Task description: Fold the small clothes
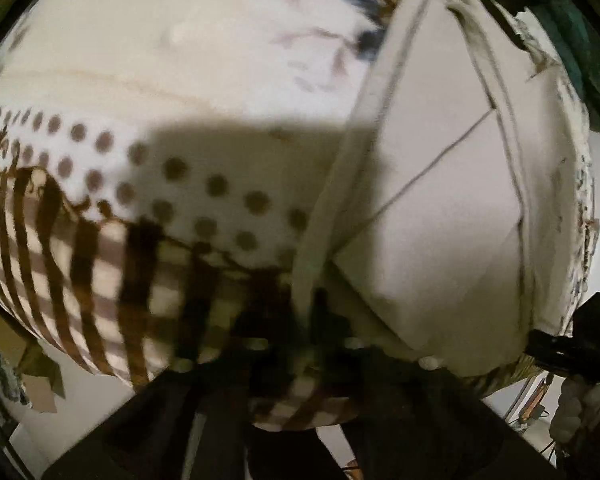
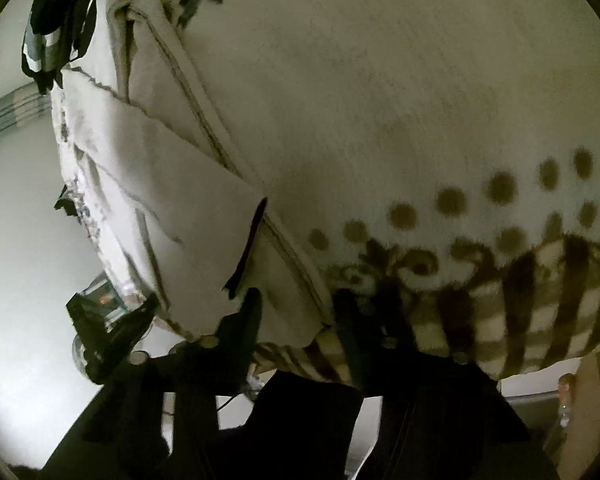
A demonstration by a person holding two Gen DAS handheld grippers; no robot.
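Observation:
A pale beige garment (image 1: 440, 184) with stitched seams lies on a cream blanket (image 1: 188, 80) that has brown dots and stripes. In the left wrist view my left gripper (image 1: 312, 320) sits low at the garment's near edge, its dark fingers close together around the hem; the picture is blurred. In the right wrist view the same garment (image 2: 172, 184) lies folded at the left, and my right gripper (image 2: 296, 312) stands open, one finger (image 2: 244, 320) at the garment's corner and the other (image 2: 352, 320) on the blanket (image 2: 380, 100). The other gripper (image 1: 572, 344) shows at the right edge.
A dark green cloth (image 1: 580, 40) lies at the top right in the left wrist view. A black-and-white striped garment (image 2: 56, 24) lies at the top left in the right wrist view. The blanket's edge drops to a pale floor (image 2: 20, 240). Cardboard pieces (image 1: 16, 360) lie at the lower left.

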